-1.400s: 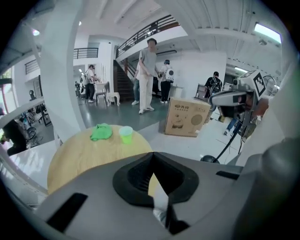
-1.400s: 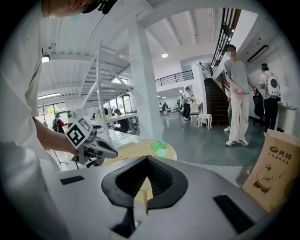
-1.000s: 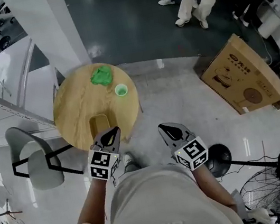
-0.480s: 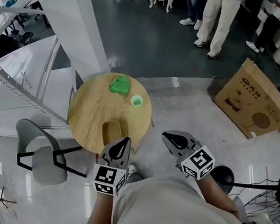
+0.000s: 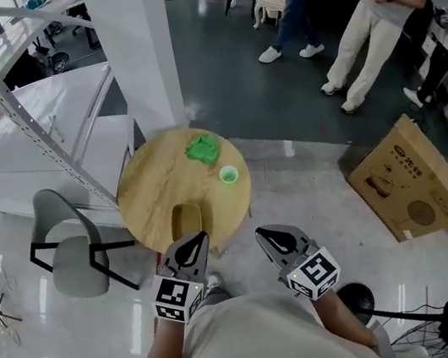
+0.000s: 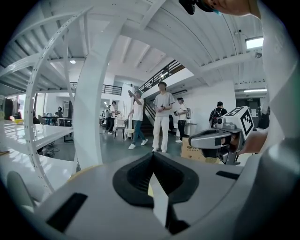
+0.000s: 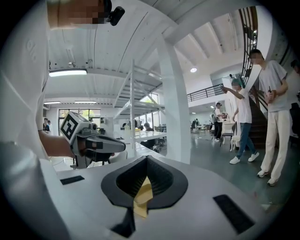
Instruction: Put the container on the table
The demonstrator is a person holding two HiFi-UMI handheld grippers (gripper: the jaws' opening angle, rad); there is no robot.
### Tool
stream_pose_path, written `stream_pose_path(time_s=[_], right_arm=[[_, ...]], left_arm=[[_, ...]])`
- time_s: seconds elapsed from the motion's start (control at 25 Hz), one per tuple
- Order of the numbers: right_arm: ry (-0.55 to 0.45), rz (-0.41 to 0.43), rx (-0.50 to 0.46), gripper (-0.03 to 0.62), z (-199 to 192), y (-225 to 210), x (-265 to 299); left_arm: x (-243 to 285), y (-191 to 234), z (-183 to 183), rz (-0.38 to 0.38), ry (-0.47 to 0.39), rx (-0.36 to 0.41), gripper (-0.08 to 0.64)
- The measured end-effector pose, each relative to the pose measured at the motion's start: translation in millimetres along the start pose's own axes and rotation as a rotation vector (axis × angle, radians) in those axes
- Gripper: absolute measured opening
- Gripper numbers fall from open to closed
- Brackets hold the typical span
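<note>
A tan oblong container (image 5: 186, 220) lies on the round wooden table (image 5: 145, 194), near its front edge. A crumpled green thing (image 5: 201, 149) and a small green cup (image 5: 228, 175) sit farther back on the same top. My left gripper (image 5: 192, 243) hovers just in front of the table edge, close to the container, jaws shut and empty. My right gripper (image 5: 263, 234) is held to the right of it over the floor, also shut and empty. Each gripper shows in the other's view: the right gripper (image 6: 218, 138) and the left gripper (image 7: 96, 142).
A white pillar (image 5: 137, 52) rises behind the table. A grey chair (image 5: 71, 262) stands at its left, beside a white metal frame (image 5: 8, 100). A cardboard box (image 5: 409, 180) lies on the floor at right. Several people (image 5: 367, 16) stand at the back.
The view has swung, so the table now sits a little lower and closer to my grippers. The people at the back have shifted. Both grippers stay shut in front of the body.
</note>
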State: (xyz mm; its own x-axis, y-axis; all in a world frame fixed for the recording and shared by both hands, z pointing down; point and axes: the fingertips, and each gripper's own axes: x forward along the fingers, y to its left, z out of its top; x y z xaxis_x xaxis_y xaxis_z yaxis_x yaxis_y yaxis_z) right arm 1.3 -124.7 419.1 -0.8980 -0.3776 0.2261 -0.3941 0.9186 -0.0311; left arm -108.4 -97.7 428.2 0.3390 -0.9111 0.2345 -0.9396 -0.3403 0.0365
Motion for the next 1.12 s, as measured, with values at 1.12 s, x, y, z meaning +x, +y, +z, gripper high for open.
stream_pose_path(time_s=[1.12], right_arm=[[0.051,-0.065,0.008,0.026,-20.8,-10.4,-14.8]], left_arm=[[13.6,-7.7,-5.9,-0.036,0.014,0.011,0.017]])
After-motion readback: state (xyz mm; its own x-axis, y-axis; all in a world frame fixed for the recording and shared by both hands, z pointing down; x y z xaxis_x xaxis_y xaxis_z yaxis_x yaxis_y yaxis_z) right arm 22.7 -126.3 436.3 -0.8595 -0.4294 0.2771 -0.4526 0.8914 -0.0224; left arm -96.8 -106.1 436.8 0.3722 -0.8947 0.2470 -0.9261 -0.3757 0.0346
